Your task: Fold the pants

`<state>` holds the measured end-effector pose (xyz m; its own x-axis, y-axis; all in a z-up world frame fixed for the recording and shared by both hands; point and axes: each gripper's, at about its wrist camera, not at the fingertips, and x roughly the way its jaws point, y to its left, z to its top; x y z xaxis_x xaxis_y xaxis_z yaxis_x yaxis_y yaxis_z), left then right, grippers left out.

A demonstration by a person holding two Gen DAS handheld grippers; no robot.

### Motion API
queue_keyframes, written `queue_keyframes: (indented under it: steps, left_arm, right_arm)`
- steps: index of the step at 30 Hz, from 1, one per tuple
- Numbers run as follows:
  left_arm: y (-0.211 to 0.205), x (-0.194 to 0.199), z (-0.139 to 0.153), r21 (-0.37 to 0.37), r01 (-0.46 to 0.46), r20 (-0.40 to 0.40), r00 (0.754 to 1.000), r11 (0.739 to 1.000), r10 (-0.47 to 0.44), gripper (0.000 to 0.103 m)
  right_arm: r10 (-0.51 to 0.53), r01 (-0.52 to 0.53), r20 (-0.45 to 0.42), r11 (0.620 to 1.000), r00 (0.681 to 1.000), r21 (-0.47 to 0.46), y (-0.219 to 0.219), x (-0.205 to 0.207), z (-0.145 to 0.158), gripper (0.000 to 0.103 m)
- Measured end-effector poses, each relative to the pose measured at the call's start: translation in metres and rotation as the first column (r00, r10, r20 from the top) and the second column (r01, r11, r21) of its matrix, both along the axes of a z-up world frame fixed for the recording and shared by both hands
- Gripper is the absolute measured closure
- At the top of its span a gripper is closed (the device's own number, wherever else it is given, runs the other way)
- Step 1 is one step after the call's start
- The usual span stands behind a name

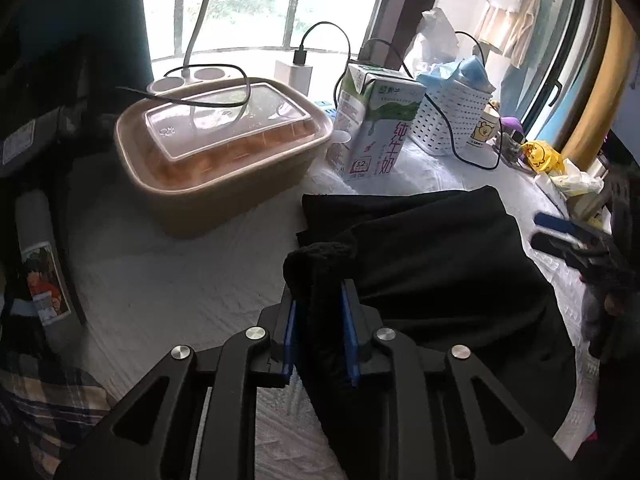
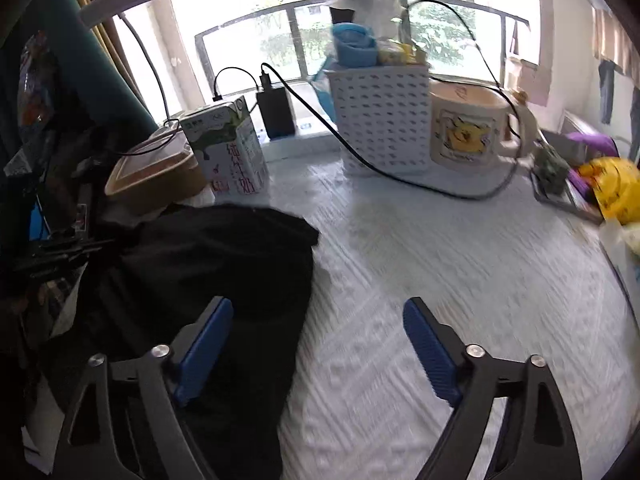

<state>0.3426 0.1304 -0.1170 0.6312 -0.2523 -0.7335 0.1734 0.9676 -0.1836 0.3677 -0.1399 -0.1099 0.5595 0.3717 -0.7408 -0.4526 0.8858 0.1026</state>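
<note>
The black pants lie bunched on the white textured counter, just in front of the milk carton, with a folded edge nearest the carton. The left gripper is clenched on a thick fold of the pants, the dark cloth pinched between its 2 blue pads and rising as a lump above them.

The right gripper is released, its 2 blue pads spread wide and grasping nothing. Its left pad sits over the edge of the pants, while the right pad is above bare counter; whether either touches the surface cannot be told.

Left of the milk carton stands a tan food container with a clear lid, a black cable draped over it. Right of the carton is a white perforated basket holding blue items, and beyond that a mug printed with a yellow cartoon figure. Behind the carton a white charger stands at the window sill.
</note>
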Motion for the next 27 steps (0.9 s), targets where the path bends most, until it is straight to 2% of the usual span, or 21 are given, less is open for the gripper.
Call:
queue_keyframes:
  steps: [3, 7, 9, 11, 14, 16, 20, 24, 27]
  left_arm:
    - [0.003, 0.001, -0.002, -0.011, -0.004, -0.001, 1.0, 1.0, 0.004, 0.078]
    - [0.002, 0.004, -0.005, -0.015, -0.005, 0.003, 1.0, 1.0, 0.005, 0.077]
    - [0.005, 0.006, -0.006, -0.018, -0.01, -0.001, 1.0, 1.0, 0.01, 0.072]
    - [0.008, 0.006, -0.006, -0.023, -0.016, 0.0, 1.0, 1.0, 0.016, 0.069]
    - [0.009, 0.007, -0.003, -0.034, -0.015, -0.007, 1.0, 0.999, 0.015, 0.067]
    - [0.008, 0.006, 0.001, -0.033, -0.021, -0.005, 1.0, 0.999, 0.021, 0.066]
    - [0.006, -0.008, 0.022, -0.025, -0.025, 0.049, 0.998, 0.999, 0.026, 0.063]
    - [0.01, -0.027, 0.036, -0.04, -0.032, 0.095, 0.995, 0.999, 0.036, 0.05]
    - [0.011, -0.034, 0.031, -0.04, -0.032, 0.075, 0.997, 0.999, 0.035, 0.05]
  right_arm:
    - [0.026, -0.026, 0.004, 0.999, 1.0, -0.02, 0.015, 0.016, 0.0, 0.02]
    - [-0.004, -0.002, -0.038, 0.989, 0.999, -0.149, 0.032, 0.05, -0.025, 0.02]
    - [-0.018, 0.011, -0.038, 0.986, 0.999, -0.167, 0.034, 0.058, -0.032, 0.02]
    - [-0.027, 0.023, -0.017, 0.982, 0.999, -0.185, 0.035, 0.06, -0.03, 0.018]
    - [-0.041, 0.054, 0.061, 0.97, 0.997, -0.235, 0.04, 0.064, -0.022, 0.018]
    - [-0.068, 0.084, 0.078, 0.97, 0.995, -0.228, 0.035, 0.073, -0.018, 0.018]
    - [-0.119, 0.136, 0.093, 0.97, 0.989, -0.201, 0.018, 0.075, -0.007, 0.018]
    - [-0.063, 0.072, 0.051, 0.982, 0.997, -0.174, 0.009, 0.059, -0.003, 0.018]
    - [-0.006, 0.012, 0.029, 0.971, 1.0, -0.24, 0.023, 0.053, -0.013, 0.018]
